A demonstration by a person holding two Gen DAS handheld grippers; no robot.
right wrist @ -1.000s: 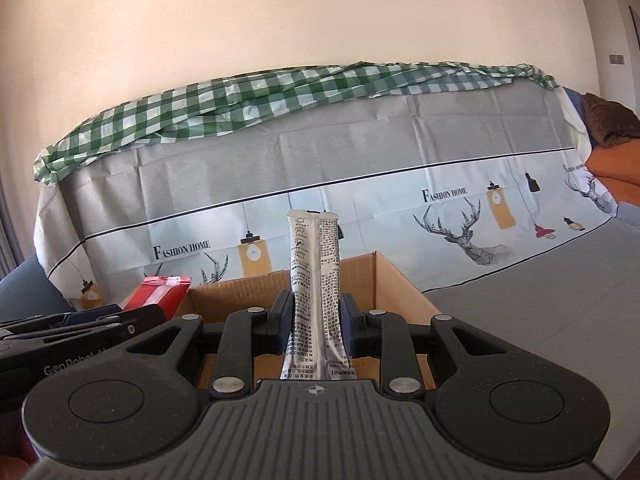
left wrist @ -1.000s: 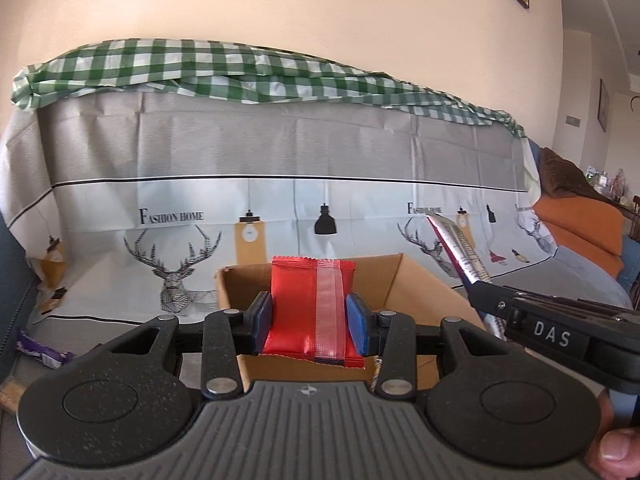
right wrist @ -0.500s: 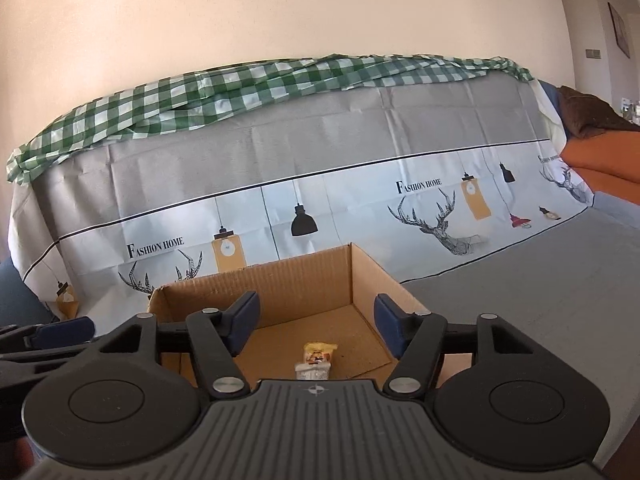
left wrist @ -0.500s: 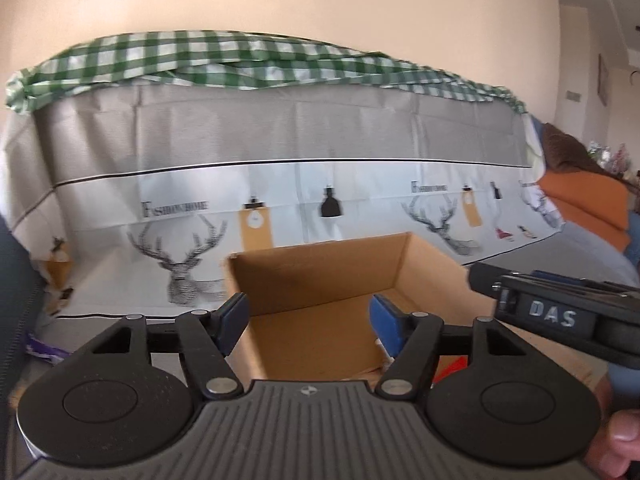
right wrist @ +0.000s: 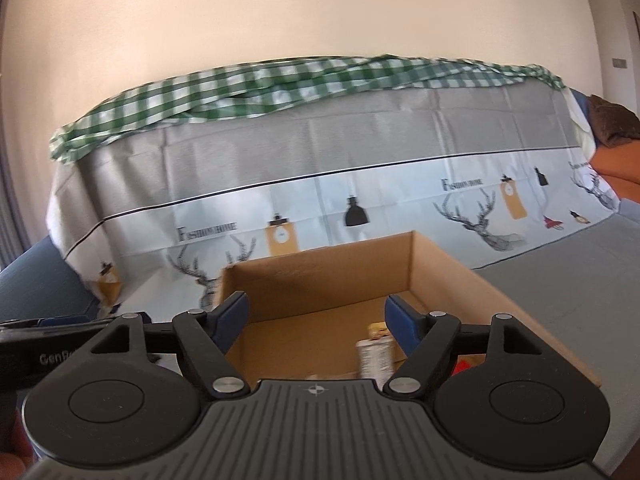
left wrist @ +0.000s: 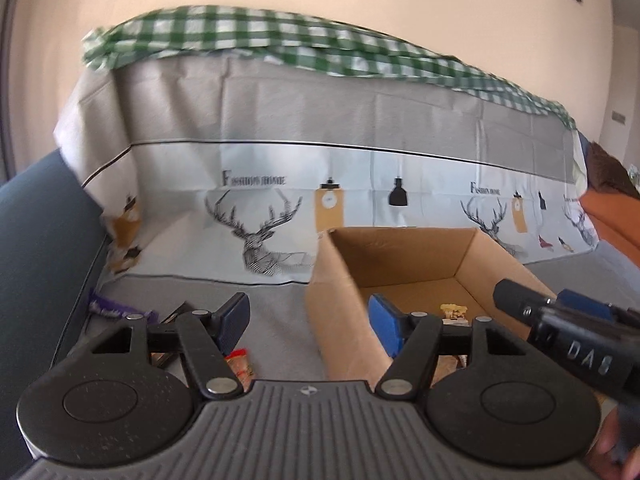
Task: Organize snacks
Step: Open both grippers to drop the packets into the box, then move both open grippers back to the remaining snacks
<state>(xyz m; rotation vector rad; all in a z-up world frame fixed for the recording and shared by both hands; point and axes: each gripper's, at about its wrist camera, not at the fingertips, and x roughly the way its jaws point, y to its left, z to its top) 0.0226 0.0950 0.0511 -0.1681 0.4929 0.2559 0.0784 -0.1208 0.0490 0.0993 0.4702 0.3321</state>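
An open cardboard box point(left wrist: 416, 256) stands on the grey cloth, also in the right wrist view point(right wrist: 320, 276). Inside lie a silver snack packet point(right wrist: 374, 354), seen as a yellow-topped packet point(left wrist: 453, 312) in the left wrist view, and a red packet point(right wrist: 464, 366). My left gripper point(left wrist: 308, 320) is open and empty, straddling the box's left wall. My right gripper point(right wrist: 318, 318) is open and empty above the box; it also shows in the left wrist view point(left wrist: 560, 320). A purple snack point(left wrist: 106, 308) and a red-and-clear packet point(left wrist: 238, 366) lie on the cloth left of the box.
A deer-print cloth point(left wrist: 280, 200) with a green checked cloth point(left wrist: 280, 44) on top covers the sofa back. A dark blue cushion point(left wrist: 36, 248) is at the left. An orange cushion point(left wrist: 616, 232) is at far right. A dark flat object point(left wrist: 172, 316) lies by the purple snack.
Both grippers opened and let go: the red packet and the silver packet dropped into the box. The left gripper then swung left, so the box now sits to its right.
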